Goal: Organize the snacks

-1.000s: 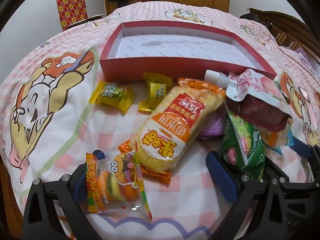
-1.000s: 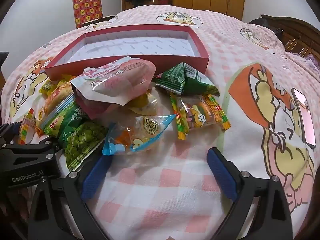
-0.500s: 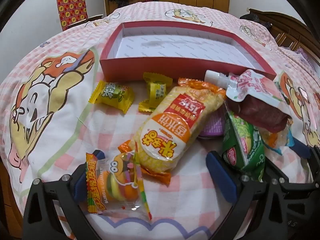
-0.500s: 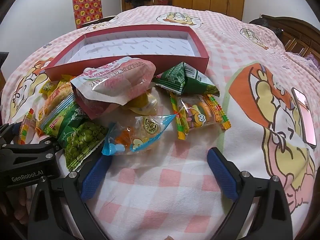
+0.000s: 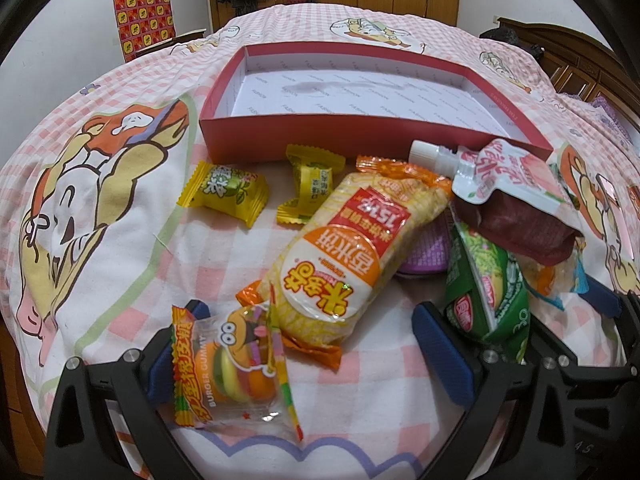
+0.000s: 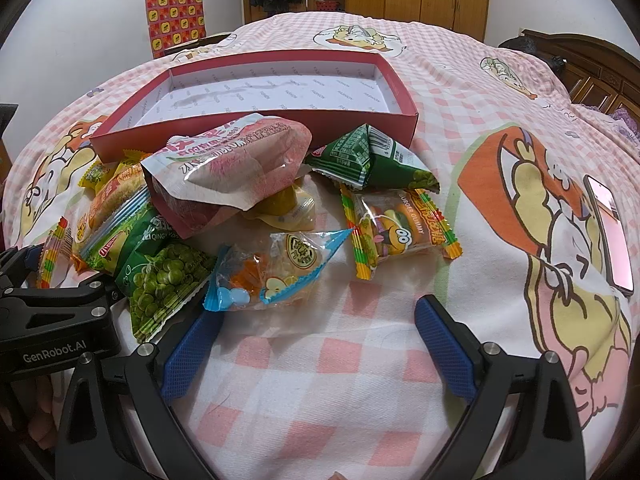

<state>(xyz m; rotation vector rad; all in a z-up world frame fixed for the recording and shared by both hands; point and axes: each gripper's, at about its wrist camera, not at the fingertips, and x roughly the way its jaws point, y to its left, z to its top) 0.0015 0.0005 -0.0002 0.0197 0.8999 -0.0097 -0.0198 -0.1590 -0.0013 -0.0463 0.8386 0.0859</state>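
Nothing has shifted since the earlier frames: both grippers hover low over the bed, and the snacks lie where they were, heaped just in front of the red box (image 5: 360, 136), whose white floor holds nothing yet. The left gripper (image 5: 308, 344) has its jaws wide apart, with a burger gummy packet (image 5: 232, 368) lying over its left finger and the orange rice cracker bag (image 5: 352, 252) reaching in between them. The right gripper (image 6: 316, 344) is equally wide, and the clear blue-edged candy packet (image 6: 272, 272) sits just ahead of its gap. A sensible first pick is whichever packet lies loose on top; pinching across a crimped seam or flat edge should hold better than squeezing a puffed middle, since these wrappers are slick, crinkly film. The pink spouted pouch (image 6: 236, 164) is soft and heavy-looking, draped over others, so lifting it early would likely free the green pea bag (image 6: 160, 280) beneath.
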